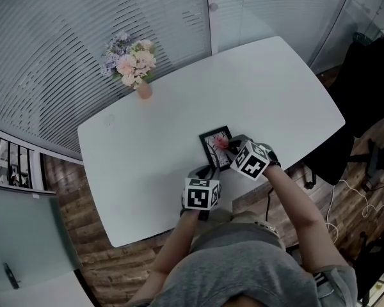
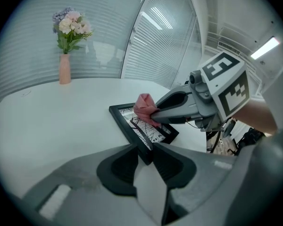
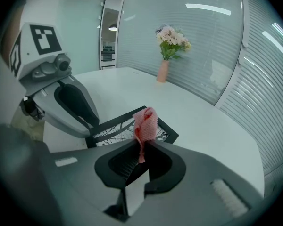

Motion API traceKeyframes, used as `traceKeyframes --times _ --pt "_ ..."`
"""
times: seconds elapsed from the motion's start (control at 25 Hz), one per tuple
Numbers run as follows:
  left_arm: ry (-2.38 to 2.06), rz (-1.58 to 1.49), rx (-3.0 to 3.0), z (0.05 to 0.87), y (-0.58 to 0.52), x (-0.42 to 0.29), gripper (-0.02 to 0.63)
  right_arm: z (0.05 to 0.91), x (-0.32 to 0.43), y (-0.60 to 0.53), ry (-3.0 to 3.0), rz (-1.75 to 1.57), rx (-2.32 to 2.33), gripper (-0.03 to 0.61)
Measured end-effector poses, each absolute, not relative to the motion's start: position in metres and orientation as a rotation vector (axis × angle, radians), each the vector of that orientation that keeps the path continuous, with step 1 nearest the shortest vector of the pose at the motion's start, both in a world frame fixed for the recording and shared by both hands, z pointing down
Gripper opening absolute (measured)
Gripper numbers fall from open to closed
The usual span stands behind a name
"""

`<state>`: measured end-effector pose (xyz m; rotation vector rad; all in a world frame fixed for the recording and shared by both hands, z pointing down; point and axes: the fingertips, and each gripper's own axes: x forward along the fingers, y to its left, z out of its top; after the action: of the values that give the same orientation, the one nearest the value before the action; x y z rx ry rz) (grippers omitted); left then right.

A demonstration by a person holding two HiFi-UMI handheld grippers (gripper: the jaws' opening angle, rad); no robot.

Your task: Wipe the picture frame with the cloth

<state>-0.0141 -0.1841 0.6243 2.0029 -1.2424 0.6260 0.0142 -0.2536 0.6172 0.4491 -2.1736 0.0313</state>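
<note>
Left tongs (image 2: 149, 150) clamp picture frame (image 2: 140, 130) — right tongs (image 3: 142, 147) pinch cloth (image 3: 145, 121)

Black picture frame (image 1: 216, 148) by the near edge of the tabletop (image 1: 166, 126), around a white picture with thin black branch lines. Pink cloth (image 3: 145, 121) with a fine mesh weave. Plain white tabletop. Grey left gripper (image 2: 145, 150) and grey right gripper (image 3: 142, 147), both with black-and-white square markers. Near the far left corner, a salmon-pink vase (image 1: 144, 91) with pink, white and lilac flowers (image 1: 131, 57) and green leaves. Pale grey blinds (image 1: 51, 43) in thin horizontal stripes. Brown wood-plank floor (image 1: 109, 267).
</note>
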Motion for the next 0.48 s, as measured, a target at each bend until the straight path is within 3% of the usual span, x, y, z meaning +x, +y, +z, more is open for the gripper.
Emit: traceKeyframes --times 0.48 --pt "-1.261 0.625 2.004 0.624 -0.185 -0.015 0.101 0.619 0.022 -0.227 -2.163 0.019 0.43 0.035"
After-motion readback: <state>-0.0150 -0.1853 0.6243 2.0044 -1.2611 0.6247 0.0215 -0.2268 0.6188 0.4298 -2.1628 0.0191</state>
